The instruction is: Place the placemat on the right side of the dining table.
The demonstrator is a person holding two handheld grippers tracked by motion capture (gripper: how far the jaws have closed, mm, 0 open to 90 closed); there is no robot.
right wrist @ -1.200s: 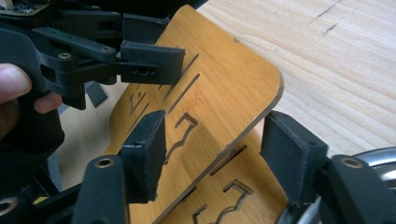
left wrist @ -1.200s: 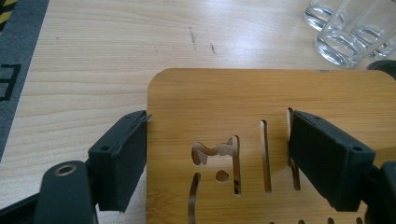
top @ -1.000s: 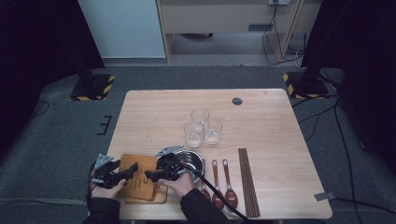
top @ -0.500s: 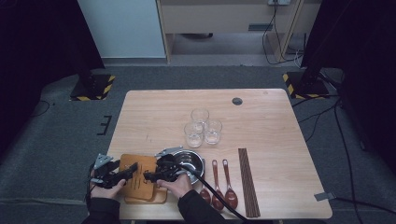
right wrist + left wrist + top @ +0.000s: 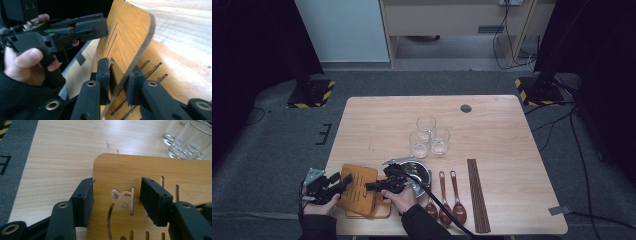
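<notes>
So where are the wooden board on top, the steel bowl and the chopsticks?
wooden board (image 5: pixel 358 186), high view, its flat face.
steel bowl (image 5: pixel 419 172), high view, inner wall.
chopsticks (image 5: pixel 476 192), high view, mid-length.

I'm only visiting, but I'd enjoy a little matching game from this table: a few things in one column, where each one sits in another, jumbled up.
Things:
1. top wooden board
2. three glasses
3. chopsticks
4. metal bowl

Places:
A. lying furthest right of the tableware, near the front edge
B. clustered near the table's middle
C. between the two grippers, near the front left corner
D. just right of the boards, beside the right gripper

Pairs: 1-C, 2-B, 3-A, 4-D
</notes>
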